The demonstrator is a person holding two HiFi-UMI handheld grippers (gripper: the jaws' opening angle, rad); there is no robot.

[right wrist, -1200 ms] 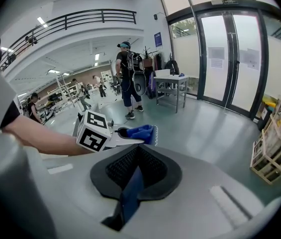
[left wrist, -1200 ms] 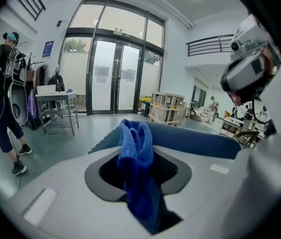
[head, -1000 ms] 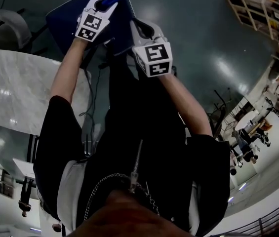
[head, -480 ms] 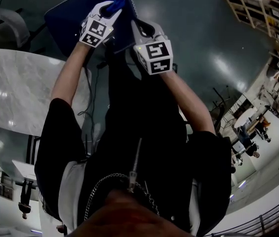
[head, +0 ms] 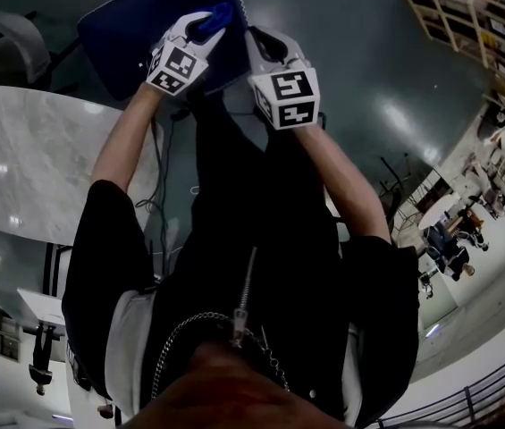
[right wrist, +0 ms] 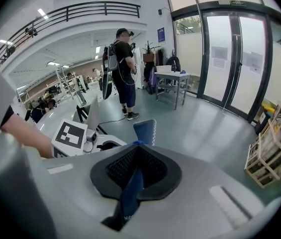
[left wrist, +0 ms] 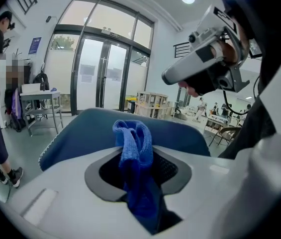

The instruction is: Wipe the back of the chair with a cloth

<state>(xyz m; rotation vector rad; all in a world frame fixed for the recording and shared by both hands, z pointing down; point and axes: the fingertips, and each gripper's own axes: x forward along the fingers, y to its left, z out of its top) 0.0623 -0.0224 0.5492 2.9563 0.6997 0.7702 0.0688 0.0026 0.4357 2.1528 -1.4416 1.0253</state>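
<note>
Head view, looking straight down the person's black jacket, and both tools are up at the top of the frame on the blue chair back (head: pixel 118 25). The left tool (head: pixel 198 32) sits at upper centre, with the bright blue cloth (head: pixel 214 16) poking out past its tip, right against the chair's fabric. The left gripper view settles it: the jaws are clamped on that cloth, a thick fold bunched upright between the dark pads, and the rounded top of the chair back fills the middle of the frame just behind it.

Just to its right, the right tool (head: pixel 254 43) is at the chair back's right-hand edge. In the right gripper view its jaws are closed on a thin, dark blue strip with white stitching, which looks like the edge of the chair back itself. More of that blue panel, with its white stitched border, stands just beyond the tips.

The two tools are near each other, side by side but not touching. A pale marble desk (head: pixel 29 168) curves in at the left of the head view, and a wooden shelf rack (head: pixel 467 7) stands in the upper right corner. In the right gripper view a person in dark clothes (right wrist: pixel 123 68) stands well back on the glossy floor.
</note>
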